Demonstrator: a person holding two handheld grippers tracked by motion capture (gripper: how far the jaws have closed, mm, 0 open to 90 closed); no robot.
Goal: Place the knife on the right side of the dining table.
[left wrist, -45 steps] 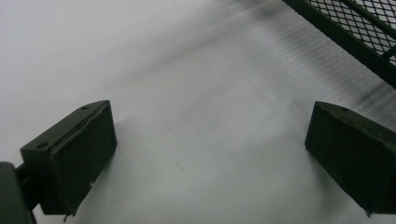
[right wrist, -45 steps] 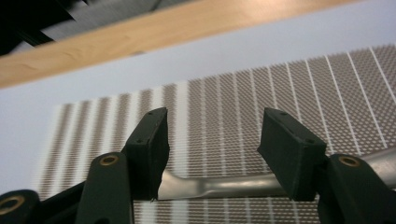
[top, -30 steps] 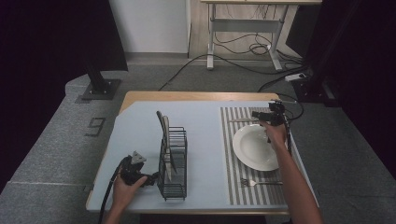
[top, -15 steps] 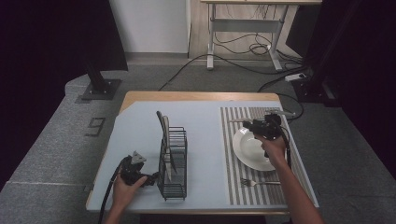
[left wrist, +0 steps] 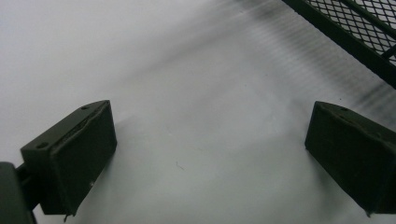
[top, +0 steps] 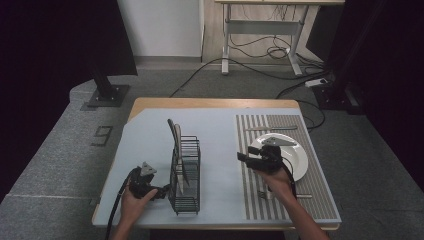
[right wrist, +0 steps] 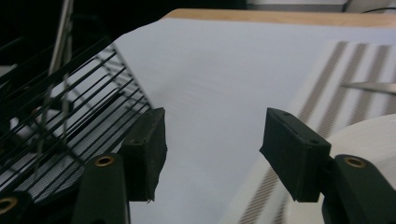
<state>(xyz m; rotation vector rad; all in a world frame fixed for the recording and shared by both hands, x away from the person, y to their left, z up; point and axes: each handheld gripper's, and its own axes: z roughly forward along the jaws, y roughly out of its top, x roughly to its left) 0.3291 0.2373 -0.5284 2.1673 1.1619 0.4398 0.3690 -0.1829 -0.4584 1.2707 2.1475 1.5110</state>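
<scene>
A black wire rack (top: 186, 172) stands in the middle of the light blue mat (top: 215, 130), and thin grey flat pieces (top: 174, 134) rise on edge from its far end. My left gripper (top: 163, 190) rests on the mat just left of the rack, open, with bare mat between its fingers (left wrist: 70, 154). My right gripper (top: 242, 158) hovers at the left rim of the white plate (top: 299, 159), pointing left toward the rack. It is open with nothing between its fingers (right wrist: 147, 149). The rack (right wrist: 70, 130) shows on the left of the right gripper view and the plate (right wrist: 369, 140) at lower right.
The plate lies on a striped placemat (top: 285, 210) at the table's right. A knife (top: 270, 128) lies behind the plate and a fork (top: 282, 195) in front of it. The rack's mesh corner (left wrist: 355, 28) shows at the left gripper view's top right. Cables cross the floor beyond the table.
My right gripper has travelled from the far right side of the plate, leftward and nearer, to the plate's left rim. The left gripper has stayed where it was.
</scene>
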